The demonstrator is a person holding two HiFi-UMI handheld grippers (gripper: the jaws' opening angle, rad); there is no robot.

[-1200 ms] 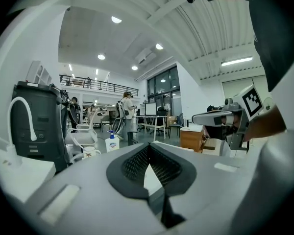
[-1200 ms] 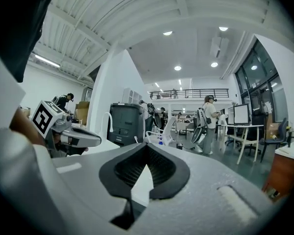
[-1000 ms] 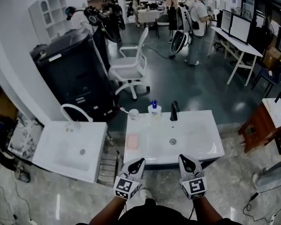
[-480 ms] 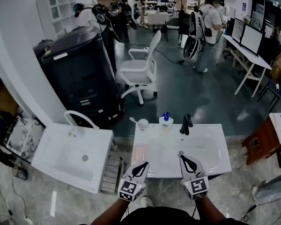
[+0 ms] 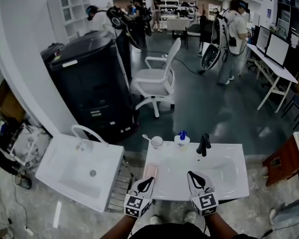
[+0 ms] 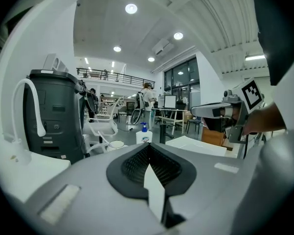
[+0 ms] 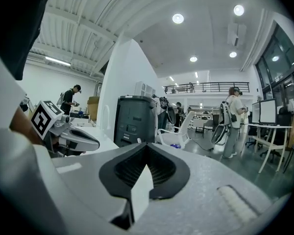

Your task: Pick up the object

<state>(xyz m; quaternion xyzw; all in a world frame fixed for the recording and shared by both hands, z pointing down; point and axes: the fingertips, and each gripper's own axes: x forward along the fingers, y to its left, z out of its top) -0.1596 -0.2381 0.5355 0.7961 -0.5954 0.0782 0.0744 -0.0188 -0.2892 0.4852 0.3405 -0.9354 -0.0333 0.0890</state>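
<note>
No print can be read anywhere. The pump bottle (image 6: 143, 135) carries a pale label whose lettering is too small to make out, and the only bold marks are the black-and-white squares on each gripper's cube.

The task names no particular object (three small things sit on the white washbasin (image 5: 229, 180), and any of them could be meant). The pump bottle stands upright on the basin's back rim, just left of the black faucet (image 5: 204, 144). Its long axis is vertical with the blue pump head on top; which way the nozzle points cannot be told. Further left on the same rim is a white cup (image 5: 157, 142), mouth up, with a thin handle (image 5: 146, 137) leaning out of it away from the faucet. On the basin's left ledge a pink pad (image 5: 156, 170) lies flat, largely covered by the left gripper (image 5: 149, 176).

That gripper hovers over the basin's front left edge, and the right gripper (image 5: 192, 176) hovers over the front edge near the bowl's middle. Both have their pads pressed together with nothing between them.
</note>
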